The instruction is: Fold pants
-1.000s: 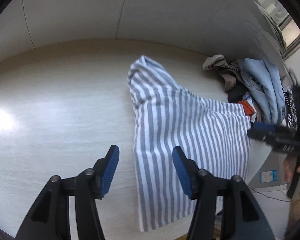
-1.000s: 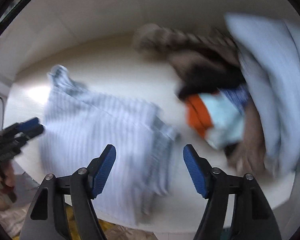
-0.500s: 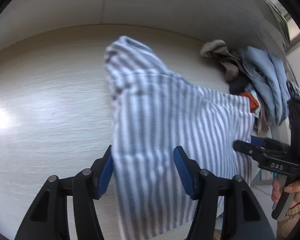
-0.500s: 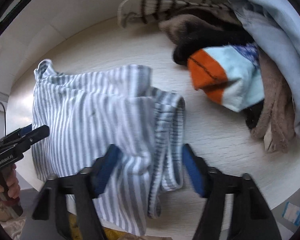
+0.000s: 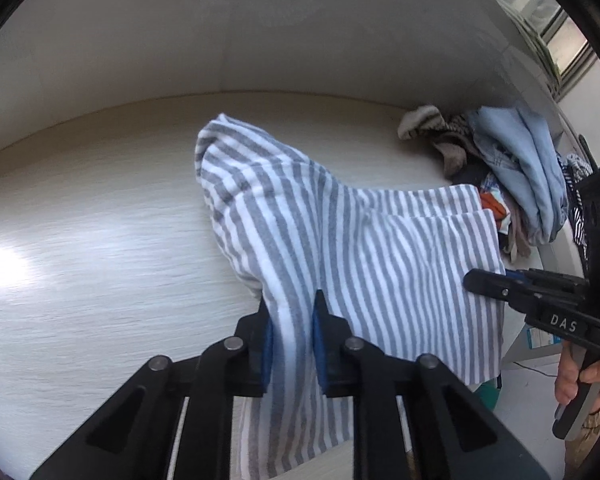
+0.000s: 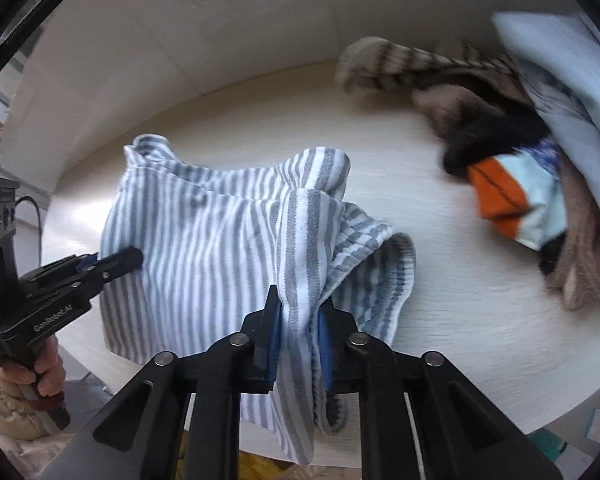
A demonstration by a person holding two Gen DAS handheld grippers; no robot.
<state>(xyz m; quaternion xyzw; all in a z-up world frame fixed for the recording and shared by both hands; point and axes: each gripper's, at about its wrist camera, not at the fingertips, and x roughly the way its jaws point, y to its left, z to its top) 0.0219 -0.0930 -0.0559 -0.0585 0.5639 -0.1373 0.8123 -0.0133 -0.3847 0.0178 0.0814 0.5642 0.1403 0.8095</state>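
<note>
**Both grippers pinch the striped pants at the near edge**

The pale wood-grain tabletop (image 5: pixel 80 240) carries everything. A heap of unsorted clothes (image 6: pixel 540 128) sits at its far right corner: a light blue garment (image 5: pixel 528 172), a striped knit piece, something black, and an orange-and-pale-blue item (image 6: pixel 512 200).

The grey-and-white striped pants (image 5: pixel 340 248) lie in the middle of the tabletop, rumpled, partly lifted, their near edge hanging over the front.

The left gripper (image 5: pixel 293 340) is clenched on a ridge of striped fabric at the pants' left near edge. The right gripper (image 6: pixel 298 340) is likewise clamped on a bunched fold beside the ribbed waistband or cuff (image 6: pixel 400 264); which of the two it is, I cannot tell.

The cloth looks like thin, soft jersey: light, limp, likely to stretch and sag between two grips rather than hold a crease. Taking hold at seams or the thicker band seems safer than mid-panel, where a pinch may catch only one layer.
</note>
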